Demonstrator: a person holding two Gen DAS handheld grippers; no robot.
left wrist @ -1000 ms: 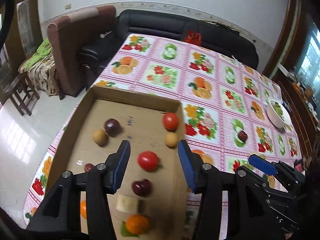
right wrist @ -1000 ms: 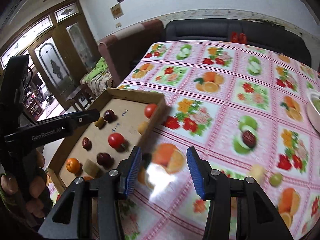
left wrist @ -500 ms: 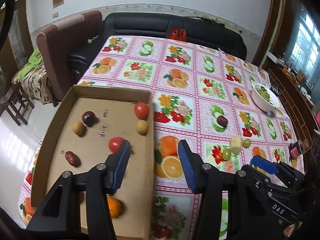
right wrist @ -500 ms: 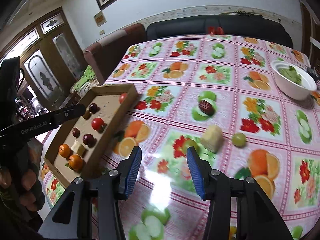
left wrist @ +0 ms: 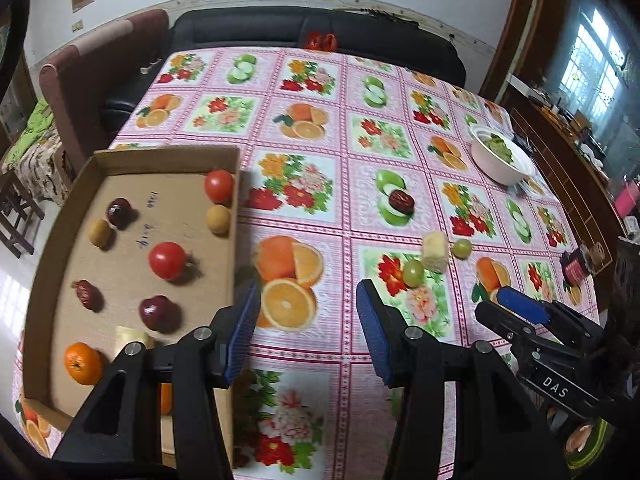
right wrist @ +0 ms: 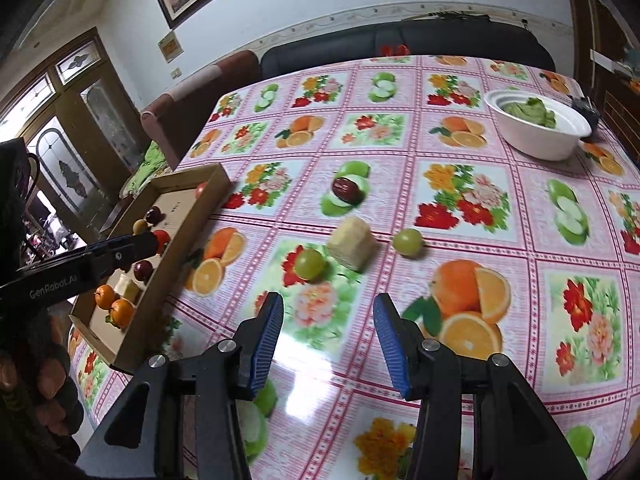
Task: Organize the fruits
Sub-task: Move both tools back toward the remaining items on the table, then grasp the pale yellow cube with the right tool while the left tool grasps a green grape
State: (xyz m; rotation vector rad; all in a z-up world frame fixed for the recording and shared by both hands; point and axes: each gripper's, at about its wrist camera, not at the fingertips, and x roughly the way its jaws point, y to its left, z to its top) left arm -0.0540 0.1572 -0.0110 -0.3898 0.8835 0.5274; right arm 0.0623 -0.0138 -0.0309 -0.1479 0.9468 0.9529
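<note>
Pink oilcloth printed with oranges, apples and flowers covers the counter (right wrist: pixel 520 216), and that busy pattern is the main hazard: printed fruit could be mistaken for real fruit. To the left of the left gripper (left wrist: pixel 308 332) jaws lies the cardboard tray (left wrist: pixel 60 240), already holding tomatoes, plums, small oranges and a date. Far ahead and right of the right gripper (right wrist: pixel 328 344) jaws sits a white bowl (right wrist: pixel 536 136) of something green. Ahead of those jaws, well apart from them, the loose fruit waits: a pale cut chunk (right wrist: pixel 352 248), a green grape (right wrist: pixel 309 264) touching or just beside its left, another grape (right wrist: pixel 407 242) near its right, and a dark date (right wrist: pixel 346 190) farther off. Both pairs of jaws stand partly open with nothing between them. The grapes are round and smooth, so a squeeze off centre would likely send one rolling across the slick cloth; reaching for the left grape may also nudge the chunk beside it.
</note>
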